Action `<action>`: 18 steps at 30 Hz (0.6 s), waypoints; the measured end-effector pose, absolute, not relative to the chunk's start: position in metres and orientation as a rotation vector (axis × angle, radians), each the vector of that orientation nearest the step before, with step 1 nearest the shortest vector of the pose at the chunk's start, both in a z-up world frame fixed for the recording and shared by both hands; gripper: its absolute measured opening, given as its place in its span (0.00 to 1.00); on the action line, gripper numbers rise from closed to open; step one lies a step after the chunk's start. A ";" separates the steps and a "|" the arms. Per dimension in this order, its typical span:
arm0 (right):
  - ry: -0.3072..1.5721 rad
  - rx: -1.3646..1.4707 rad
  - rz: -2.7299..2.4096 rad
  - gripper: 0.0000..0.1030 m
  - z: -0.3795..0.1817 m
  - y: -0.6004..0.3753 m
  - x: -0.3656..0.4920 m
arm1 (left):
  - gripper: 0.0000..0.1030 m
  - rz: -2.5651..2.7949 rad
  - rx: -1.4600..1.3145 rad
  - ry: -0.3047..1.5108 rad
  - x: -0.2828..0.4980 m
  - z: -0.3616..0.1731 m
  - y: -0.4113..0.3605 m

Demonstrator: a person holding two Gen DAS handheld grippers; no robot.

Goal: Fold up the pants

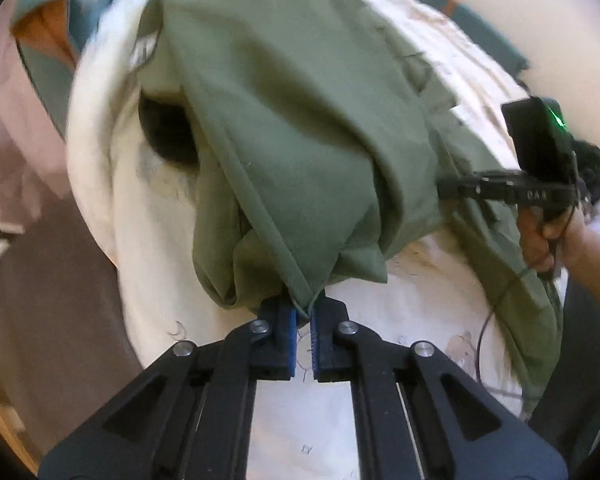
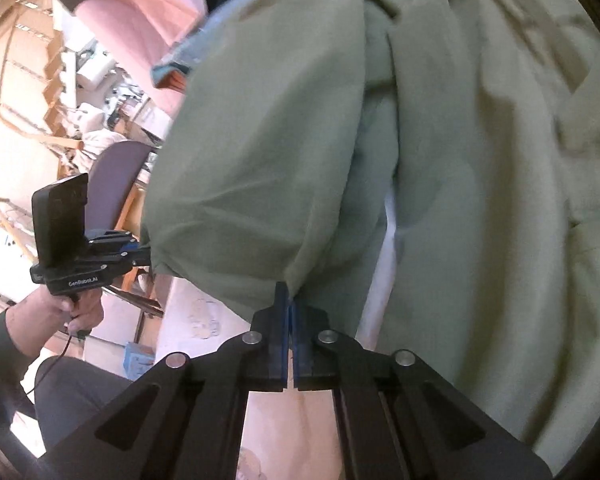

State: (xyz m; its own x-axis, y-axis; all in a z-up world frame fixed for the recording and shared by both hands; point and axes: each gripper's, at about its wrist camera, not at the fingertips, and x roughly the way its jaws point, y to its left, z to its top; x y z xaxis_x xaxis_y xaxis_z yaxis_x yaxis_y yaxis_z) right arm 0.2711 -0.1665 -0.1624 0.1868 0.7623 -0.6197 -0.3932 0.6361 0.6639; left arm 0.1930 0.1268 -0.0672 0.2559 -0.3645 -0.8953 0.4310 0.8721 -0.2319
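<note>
Left wrist view: the left tongs [image 1: 305,314] are closed on a hem corner of the green pants [image 1: 292,128], the blue pads [image 1: 287,340] pinching the fabric at 6 o'clock. The pants are draped in loose folds over a white bedsheet [image 1: 400,304] printed with small figures, extending from the grip toward 12 o'clock. At 3 o'clock the right tongs [image 1: 444,190] are seen gripping another edge of the same garment, held by a hand [image 1: 548,240]. A pink cover [image 1: 4,132] lies at 9 o'clock.

Right wrist view: the right tongs [image 2: 290,304] are closed on a pinched corner of the pants [image 2: 460,200], which fill the frame from 12 to 4 o'clock. At 9 o'clock the left tongs [image 2: 146,254] are clamped on the neighbouring corner, held by the other hand [image 2: 74,308]. A purple chair [image 2: 118,176] stands behind at 9 o'clock.
</note>
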 end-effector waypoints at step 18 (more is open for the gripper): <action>1.363 0.152 0.838 0.04 -0.171 -0.128 0.273 | 0.03 -0.535 0.431 1.288 0.185 -0.086 0.142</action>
State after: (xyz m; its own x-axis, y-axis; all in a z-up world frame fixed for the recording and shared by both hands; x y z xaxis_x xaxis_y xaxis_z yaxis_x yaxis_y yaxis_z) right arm 0.2727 -0.1282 -0.1710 -0.0270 0.6045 -0.7962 -0.4383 0.7087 0.5529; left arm 0.1846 0.1424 -0.0859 0.1883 -0.1327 -0.9731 0.5963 0.8028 0.0059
